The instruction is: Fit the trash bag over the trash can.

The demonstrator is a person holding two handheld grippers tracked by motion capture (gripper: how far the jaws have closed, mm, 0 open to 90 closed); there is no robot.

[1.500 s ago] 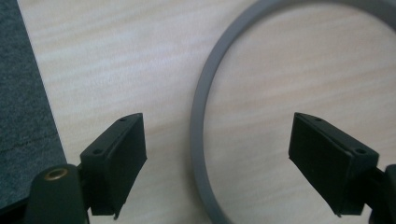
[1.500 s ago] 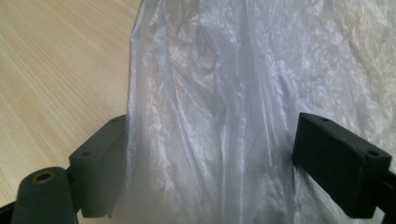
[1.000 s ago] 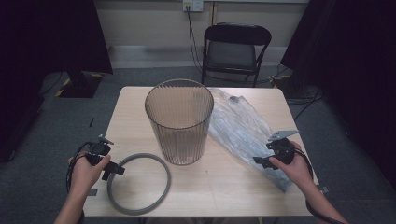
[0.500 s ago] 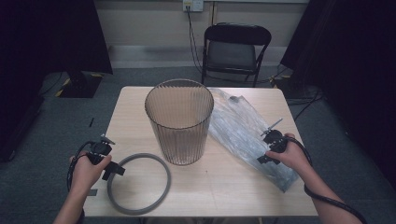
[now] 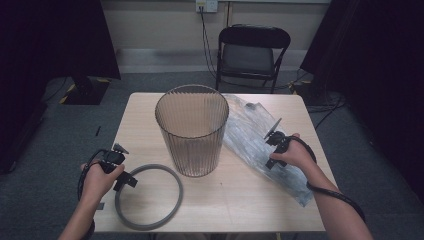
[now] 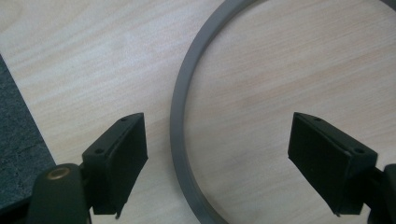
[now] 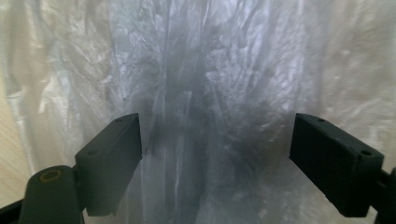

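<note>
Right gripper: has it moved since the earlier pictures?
Yes. The right gripper has moved farther up the plastic bag, away from the person and toward the bin.

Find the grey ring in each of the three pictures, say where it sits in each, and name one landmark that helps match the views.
High view: the grey ring lies flat at lower left, by the left gripper.
Left gripper view: its band curves from top centre to bottom centre, between the open jaws.
Right gripper view: not in it; clear plastic bag there.
Shared landmark: the pale wooden table.
</note>
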